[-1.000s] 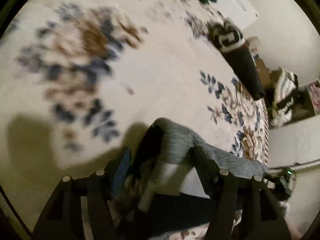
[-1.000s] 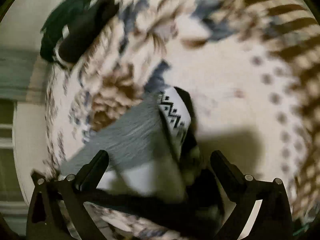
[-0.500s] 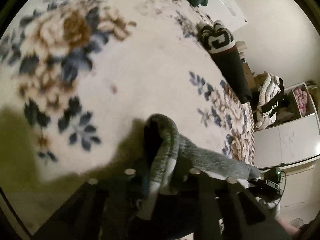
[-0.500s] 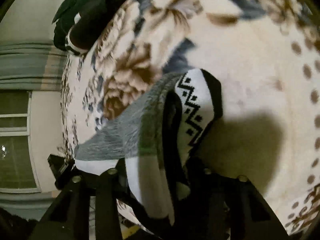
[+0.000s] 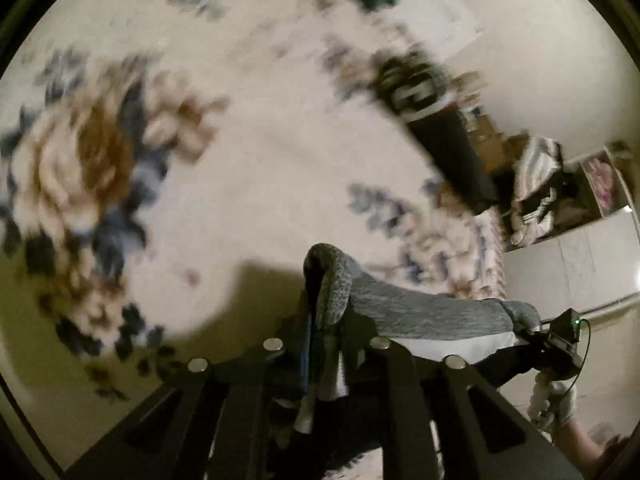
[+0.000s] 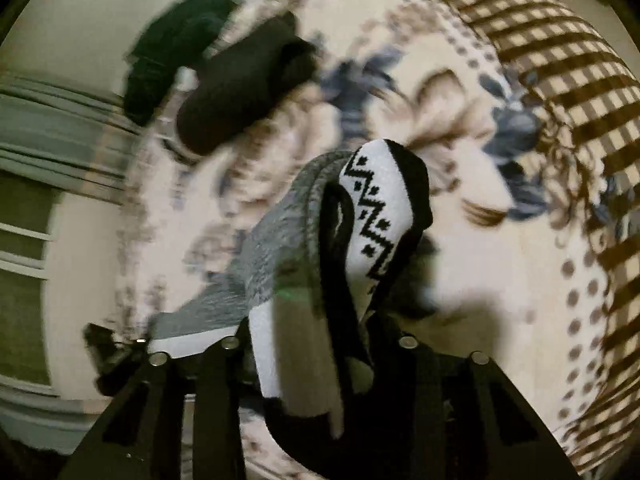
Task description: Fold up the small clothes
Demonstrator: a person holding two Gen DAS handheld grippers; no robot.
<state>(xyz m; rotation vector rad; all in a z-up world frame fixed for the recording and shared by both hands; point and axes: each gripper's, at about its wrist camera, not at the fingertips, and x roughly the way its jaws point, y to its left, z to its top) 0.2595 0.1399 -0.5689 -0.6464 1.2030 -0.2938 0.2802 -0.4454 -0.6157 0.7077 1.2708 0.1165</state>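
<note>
A grey knit sock (image 5: 420, 304) with a fuzzy, heathered surface hangs stretched between the two grippers above a plush cream blanket (image 5: 260, 160) printed with blurred brown and blue flowers. The left gripper (image 5: 326, 346) has its black jaws drawn nearly together, though opening slightly, pinching one bunched end of the sock, whose rounded edge curls up into a soft hump in front of the fingers, with white cloth hanging below. From there the grey fabric runs taut to the right, ending in a white band. In the right wrist view the right gripper (image 6: 320, 344) clamps the sock's other, thicker end, a folded wad of cloth between jaws that are part-way apart and opening; here the sock (image 6: 280, 240) shows a white cuff band with a black zigzag and diamond pattern, edged in black, folding over the grey knit. Farther back on the blanket lies a dark, tube-shaped black sock (image 6: 244, 80) with a black-and-white patterned end, and beyond it a dark green garment (image 6: 176, 40). A brown-and-cream checked border (image 6: 560, 80) curves along the blanket's edge
</note>
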